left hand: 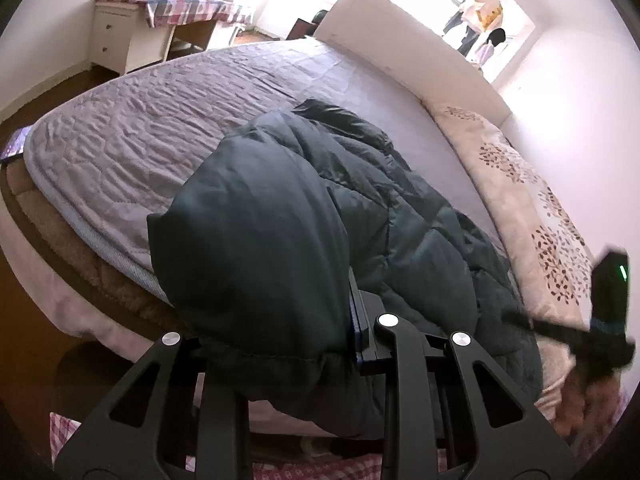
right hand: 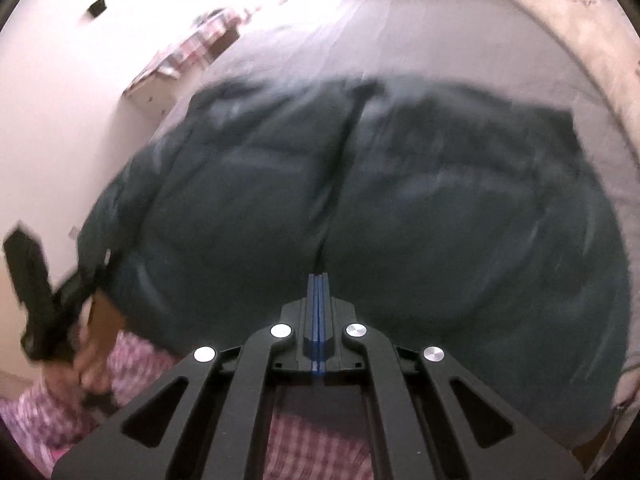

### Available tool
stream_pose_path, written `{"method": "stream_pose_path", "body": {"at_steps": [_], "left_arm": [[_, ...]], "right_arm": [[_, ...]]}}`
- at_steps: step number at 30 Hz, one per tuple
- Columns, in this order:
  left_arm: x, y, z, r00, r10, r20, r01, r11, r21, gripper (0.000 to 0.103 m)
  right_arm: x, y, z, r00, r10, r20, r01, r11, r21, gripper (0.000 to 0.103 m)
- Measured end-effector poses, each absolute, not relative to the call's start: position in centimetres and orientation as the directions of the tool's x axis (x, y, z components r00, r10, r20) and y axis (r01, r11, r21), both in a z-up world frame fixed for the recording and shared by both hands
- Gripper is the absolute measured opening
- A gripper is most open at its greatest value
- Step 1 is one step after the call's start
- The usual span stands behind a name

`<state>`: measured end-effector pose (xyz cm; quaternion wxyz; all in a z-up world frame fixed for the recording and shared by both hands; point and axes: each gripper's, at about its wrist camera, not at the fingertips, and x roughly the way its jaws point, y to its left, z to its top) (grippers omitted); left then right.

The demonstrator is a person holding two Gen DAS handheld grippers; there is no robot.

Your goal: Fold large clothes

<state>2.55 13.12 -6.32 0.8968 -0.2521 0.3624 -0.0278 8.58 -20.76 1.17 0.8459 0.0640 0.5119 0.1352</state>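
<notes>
One dark puffy jacket lies on the bed, near its edge, beside a flowered quilt
The left gripper is clamped on a jacket fold draped over its fingers; the right gripper has its blue pads pressed together at the jacket's middle seam

Daylight floods from the window, blowing out the walls; fisheye bends the edges, and the right wrist view smears with heavy motion blur.
</notes>
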Motion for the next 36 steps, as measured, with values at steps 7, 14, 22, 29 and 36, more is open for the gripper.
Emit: {"method": "stream_pose_path", "body": {"at_steps": [7,14,22,29,36], "left_arm": [[2.1,12.9,-5.5,0.743,-0.242,-0.624,-0.099,0.882,-0.46,0.024],[1.6,12.0,-3.9,0.774,-0.249,-0.583,-0.01,0.914,-0.405,0.024],[1.6,12.9,-4.6,0.761,-0.264,-0.592,-0.018,0.904,-0.427,0.024],[1.5,12.5,-4.4,0.762,-0.275,-0.586,-0.003,0.904,-0.428,0.024],[1.6,12.3,-3.9,0.764,-0.274,-0.584,0.004,0.908,-0.42,0.024]], "right_arm": [[18.5,-21.4,-1.8,0.412,0.241,-0.879,-0.083,0.97,0.227,0.0],[22.0,-20.3,-6.2,0.318,0.213,-0.924,-0.069,0.977,0.202,0.0],[21.8,-20.0,-1.5,0.438,0.256,-0.862,-0.069,0.965,0.252,0.0],[27.6,-18.7,-4.2,0.416,0.121,-0.901,0.024,0.989,0.144,0.0],[28.0,-18.5,-5.2,0.394,0.118,-0.912,0.019,0.991,0.136,0.0]]}}
